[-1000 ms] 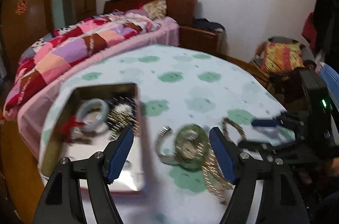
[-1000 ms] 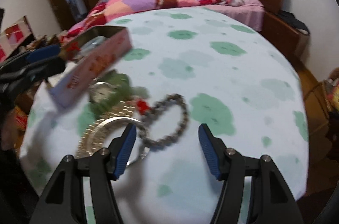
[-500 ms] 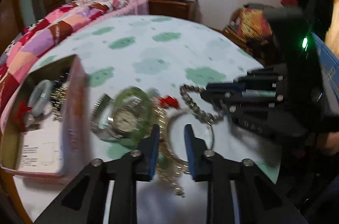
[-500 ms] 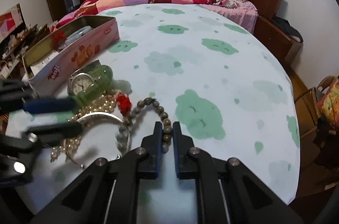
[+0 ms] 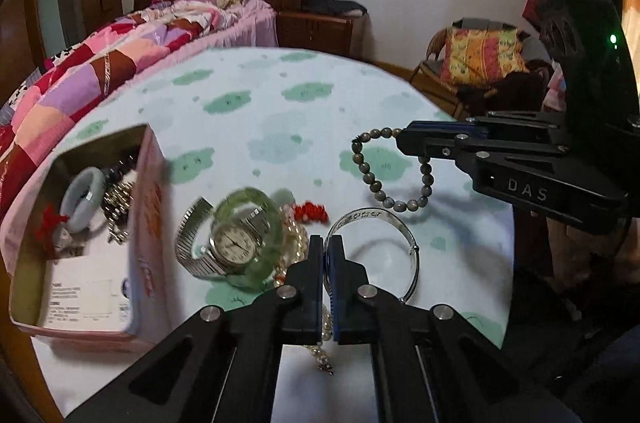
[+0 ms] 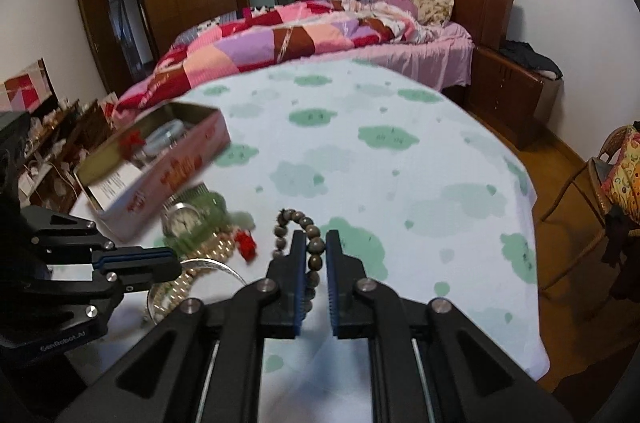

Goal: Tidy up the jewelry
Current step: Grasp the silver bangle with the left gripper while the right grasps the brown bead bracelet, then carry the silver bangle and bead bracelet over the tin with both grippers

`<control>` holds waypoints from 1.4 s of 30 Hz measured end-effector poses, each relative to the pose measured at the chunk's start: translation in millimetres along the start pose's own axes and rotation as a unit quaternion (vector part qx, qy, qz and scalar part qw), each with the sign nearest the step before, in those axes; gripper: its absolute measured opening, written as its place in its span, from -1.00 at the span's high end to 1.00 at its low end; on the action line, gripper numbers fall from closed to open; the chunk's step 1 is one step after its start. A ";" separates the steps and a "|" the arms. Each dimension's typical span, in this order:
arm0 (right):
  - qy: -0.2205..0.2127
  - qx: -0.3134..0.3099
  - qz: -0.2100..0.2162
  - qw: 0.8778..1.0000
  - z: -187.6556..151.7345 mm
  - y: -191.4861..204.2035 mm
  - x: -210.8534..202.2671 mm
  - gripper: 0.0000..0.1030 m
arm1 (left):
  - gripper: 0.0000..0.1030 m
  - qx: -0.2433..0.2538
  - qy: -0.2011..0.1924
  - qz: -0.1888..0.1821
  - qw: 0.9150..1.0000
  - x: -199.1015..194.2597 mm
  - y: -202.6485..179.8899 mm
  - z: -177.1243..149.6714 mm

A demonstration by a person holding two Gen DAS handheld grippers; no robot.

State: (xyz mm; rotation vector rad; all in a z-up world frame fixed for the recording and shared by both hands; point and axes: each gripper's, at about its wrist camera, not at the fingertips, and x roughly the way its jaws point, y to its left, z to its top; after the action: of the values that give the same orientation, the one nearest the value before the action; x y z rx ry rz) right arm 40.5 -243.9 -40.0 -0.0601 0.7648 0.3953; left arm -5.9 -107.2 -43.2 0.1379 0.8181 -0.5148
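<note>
The right gripper (image 6: 316,247) is clamped on the bead bracelet (image 5: 376,183), holding it clear of the tabletop (image 5: 260,111). The left gripper (image 5: 326,255) is closed, seemingly pinching the silver bangle (image 5: 380,219) beside the watch (image 5: 234,243) and open tin (image 5: 144,223).

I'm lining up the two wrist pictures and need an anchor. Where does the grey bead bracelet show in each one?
Left wrist view: the grey bead bracelet hangs at right of centre, pinched by the right tongs entering from the right.
Right wrist view: the bracelet sits at lower centre, clamped between that camera's own tongs.
Shared landmark: the pink tin, left of the bracelet in both.
</note>
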 end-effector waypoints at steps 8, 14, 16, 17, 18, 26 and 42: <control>-0.032 -0.014 0.026 0.999 21.4 18.3 -10.3 0.77 | 0.98 -0.025 -0.051 0.049 0.997 -33.2 34.1 16.2; -0.039 -0.025 0.056 0.997 39.9 35.1 0.3 0.78 | 0.98 -0.047 -0.071 0.091 0.992 -50.4 67.4 21.2; -0.041 -0.032 0.064 0.997 47.0 42.7 5.7 0.78 | 0.98 -0.056 -0.074 0.100 0.991 -54.1 78.1 20.6; -0.041 -0.034 0.067 0.996 48.8 44.9 6.9 0.78 | 0.98 -0.059 -0.076 0.105 0.990 -56.0 82.7 20.0; -0.042 -0.036 0.072 0.996 52.1 48.0 9.4 0.78 | 0.98 -0.064 -0.077 0.110 0.989 -57.3 88.7 19.6; -0.045 -0.052 0.113 0.991 76.8 75.4 28.5 0.78 | 0.98 -0.097 -0.068 0.152 0.981 -56.9 126.8 13.3; -0.015 -0.101 0.147 0.984 94.1 133.4 77.5 0.78 | 0.98 -0.130 -0.038 0.172 0.976 -37.1 170.8 0.8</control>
State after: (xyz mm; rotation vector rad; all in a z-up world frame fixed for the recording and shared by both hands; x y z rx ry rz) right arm 104.1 -76.9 -13.1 -0.1325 0.7025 0.7529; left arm 57.0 55.3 -28.9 0.0171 0.7597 -0.0831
